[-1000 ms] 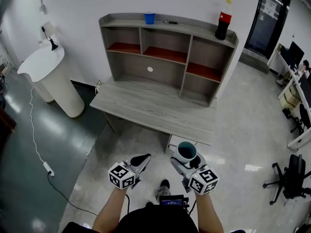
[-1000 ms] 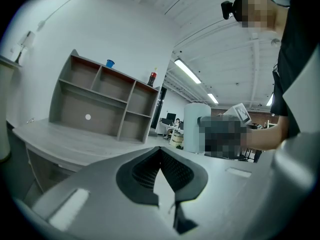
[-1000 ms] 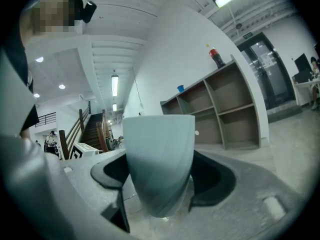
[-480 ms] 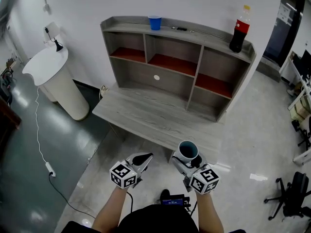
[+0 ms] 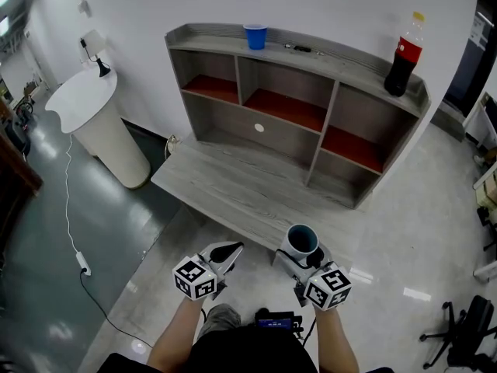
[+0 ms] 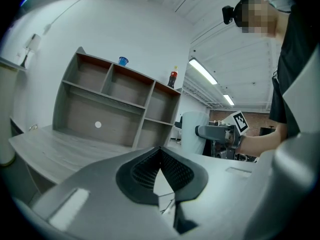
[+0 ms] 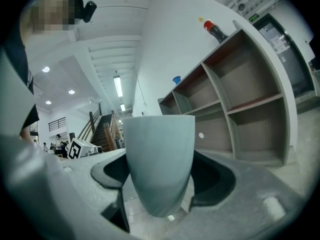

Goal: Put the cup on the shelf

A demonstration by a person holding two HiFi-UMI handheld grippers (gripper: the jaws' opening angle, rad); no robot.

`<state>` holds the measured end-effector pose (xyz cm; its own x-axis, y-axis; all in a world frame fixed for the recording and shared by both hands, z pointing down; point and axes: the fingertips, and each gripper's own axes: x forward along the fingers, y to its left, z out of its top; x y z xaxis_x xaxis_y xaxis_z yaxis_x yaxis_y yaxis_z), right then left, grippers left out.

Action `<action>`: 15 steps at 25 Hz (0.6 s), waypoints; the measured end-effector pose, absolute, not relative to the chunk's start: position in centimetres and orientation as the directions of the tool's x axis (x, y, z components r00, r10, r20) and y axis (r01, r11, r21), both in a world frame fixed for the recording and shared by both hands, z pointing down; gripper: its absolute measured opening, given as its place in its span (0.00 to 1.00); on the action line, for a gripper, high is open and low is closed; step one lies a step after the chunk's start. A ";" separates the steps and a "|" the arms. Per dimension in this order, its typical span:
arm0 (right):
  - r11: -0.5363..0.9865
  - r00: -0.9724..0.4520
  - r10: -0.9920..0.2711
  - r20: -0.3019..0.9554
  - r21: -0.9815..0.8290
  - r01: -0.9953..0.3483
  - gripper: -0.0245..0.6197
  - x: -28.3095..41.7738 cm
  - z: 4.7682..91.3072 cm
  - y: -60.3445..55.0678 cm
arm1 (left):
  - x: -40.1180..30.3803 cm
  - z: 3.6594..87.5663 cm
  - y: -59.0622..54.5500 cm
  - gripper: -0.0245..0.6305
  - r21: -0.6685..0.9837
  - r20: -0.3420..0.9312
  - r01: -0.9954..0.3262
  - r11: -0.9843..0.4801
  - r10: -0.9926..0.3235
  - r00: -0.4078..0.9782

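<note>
You have walked closer in the last second: the desk (image 5: 233, 185) edge now lies just beyond your grippers, and the shelf (image 5: 311, 76) fills more of the head view. Both grippers keep the same pose in front of you.

Nearest, your left gripper (image 5: 227, 251) is clenched on nothing, its pads meeting at the tips. It rides alongside as a spare, I judge.

Just right of it, your right gripper (image 5: 301, 256) grasps the cup (image 5: 301, 239), with a pad pressed to each side of its wall. The cup stands upright with its mouth up, probably so it can go down on its base without any turning. It hangs in the air by the desk's near edge, well apart from the shelf.

Farther on, the desk top is bare. The shelf stands at its far side, its compartments open towards you and empty, so any of them would take the cup. On its top board sit a blue cup (image 5: 255, 36) left of centre and a bottle (image 5: 404, 53) at the right end.
</note>
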<state>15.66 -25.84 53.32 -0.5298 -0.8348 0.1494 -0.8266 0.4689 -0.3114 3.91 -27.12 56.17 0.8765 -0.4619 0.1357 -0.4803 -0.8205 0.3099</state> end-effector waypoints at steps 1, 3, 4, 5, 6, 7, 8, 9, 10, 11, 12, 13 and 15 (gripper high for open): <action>0.470 -0.533 -0.833 0.151 -0.315 -0.824 0.60 15.8 53.5 -26.1 | 4.0 56.1 -27.5 0.04 0.316 0.132 -0.483 -0.817 -0.466 0.875; 0.470 -0.536 -0.830 0.157 -0.320 -0.822 0.60 16.1 53.8 -26.8 | 4.2 56.0 -28.4 0.04 0.320 0.126 -0.486 -0.813 -0.472 0.873; 0.469 -0.535 -0.830 0.159 -0.323 -0.822 0.60 16.2 54.0 -27.2 | 4.4 56.0 -28.9 0.04 0.320 0.125 -0.486 -0.813 -0.472 0.873; 0.466 -0.534 -0.830 0.160 -0.325 -0.823 0.60 16.4 54.1 -27.6 | 4.5 56.1 -29.3 0.04 0.321 0.124 -0.485 -0.813 -0.472 0.873; 0.465 -0.532 -0.831 0.160 -0.326 -0.823 0.60 16.5 54.2 -28.1 | 4.6 56.2 -29.8 0.04 0.322 0.124 -0.484 -0.814 -0.470 0.874; 0.463 -0.530 -0.833 0.160 -0.325 -0.825 0.60 16.5 54.2 -28.5 | 4.7 56.3 -30.3 0.04 0.324 0.125 -0.482 -0.814 -0.468 0.875; 0.461 -0.527 -0.835 0.159 -0.323 -0.827 0.60 16.6 54.2 -29.0 | 4.7 56.5 -30.8 0.04 0.326 0.126 -0.480 -0.814 -0.466 0.876; 0.458 -0.524 -0.837 0.158 -0.321 -0.829 0.60 16.7 54.2 -29.6 | 4.9 56.7 -31.4 0.04 0.328 0.126 -0.476 -0.816 -0.462 0.878; 0.453 -0.518 -0.840 0.158 -0.319 -0.832 0.60 16.9 54.2 -30.2 | 5.0 56.8 -32.1 0.04 0.328 0.124 -0.472 -0.819 -0.457 0.881; 0.448 -0.512 -0.844 0.158 -0.316 -0.836 0.60 17.1 54.1 -30.8 | 5.3 56.8 -32.8 0.04 0.326 0.123 -0.465 -0.823 -0.451 0.884; 0.442 -0.505 -0.849 0.158 -0.314 -0.840 0.60 17.2 54.0 -31.5 | 5.5 56.8 -33.6 0.04 0.324 0.122 -0.459 -0.828 -0.444 0.888; 0.436 -0.498 -0.852 0.158 -0.311 -0.845 0.60 17.4 53.9 -32.2 | 5.7 56.7 -34.4 0.04 0.322 0.120 -0.452 -0.832 -0.437 0.891; 0.425 -0.486 -0.860 0.158 -0.305 -0.852 0.60 17.6 53.6 -33.7 | 6.0 56.4 -36.2 0.04 0.324 0.113 -0.437 -0.839 -0.425 0.898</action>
<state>17.59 -33.68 53.56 -0.4860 -0.8595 0.1583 -0.8519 0.4255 -0.3052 6.00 -36.17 56.43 0.8982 -0.4247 0.1130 -0.4374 -0.8387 0.3245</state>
